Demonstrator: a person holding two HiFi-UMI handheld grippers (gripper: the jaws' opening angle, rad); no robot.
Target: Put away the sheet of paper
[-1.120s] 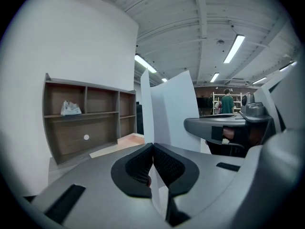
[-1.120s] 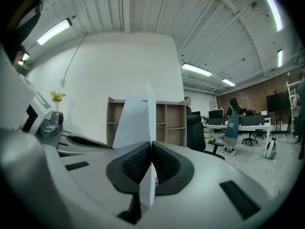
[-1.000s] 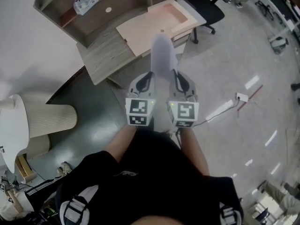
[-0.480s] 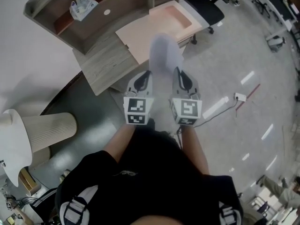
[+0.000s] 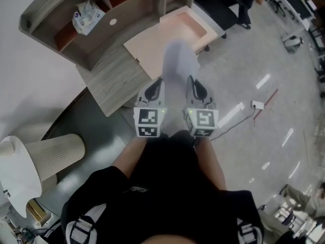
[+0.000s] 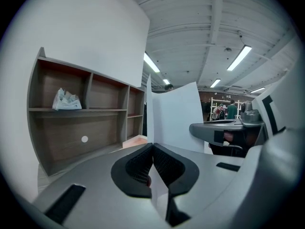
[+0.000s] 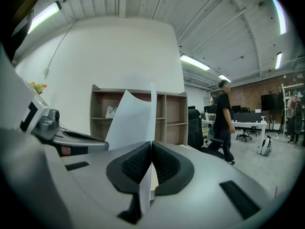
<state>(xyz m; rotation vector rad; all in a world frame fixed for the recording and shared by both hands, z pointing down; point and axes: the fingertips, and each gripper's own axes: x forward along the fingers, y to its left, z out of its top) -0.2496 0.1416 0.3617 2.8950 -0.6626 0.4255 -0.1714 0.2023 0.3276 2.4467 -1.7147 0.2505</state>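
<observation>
A white sheet of paper (image 5: 177, 65) stands upright between my two grippers, in front of the person's body and short of the desk. My left gripper (image 5: 158, 81) is shut on the sheet's left edge, and the paper (image 6: 174, 118) rises from between its ribbed pads (image 6: 143, 163). My right gripper (image 5: 194, 81) is shut on the right edge, where the sheet (image 7: 131, 120) curves up and away to the left from its jaws. Each gripper shows in the other's view: the right gripper (image 6: 224, 130) and the left gripper (image 7: 71, 137) sit close together.
A wooden desk (image 5: 109, 70) with a shelf hutch stands ahead, and a pink tray (image 5: 172, 32) lies on it. A tissue pack (image 5: 84, 17) rests on a shelf. A black office chair (image 5: 221, 6) is behind the desk, a ribbed white lamp (image 5: 56, 154) at the left. A person (image 7: 222, 120) walks by.
The desk and tray have slid slightly left and up in the head view as the person moves closer. Both grippers hold the sheet as before. A person's legs have appeared by the chair.
</observation>
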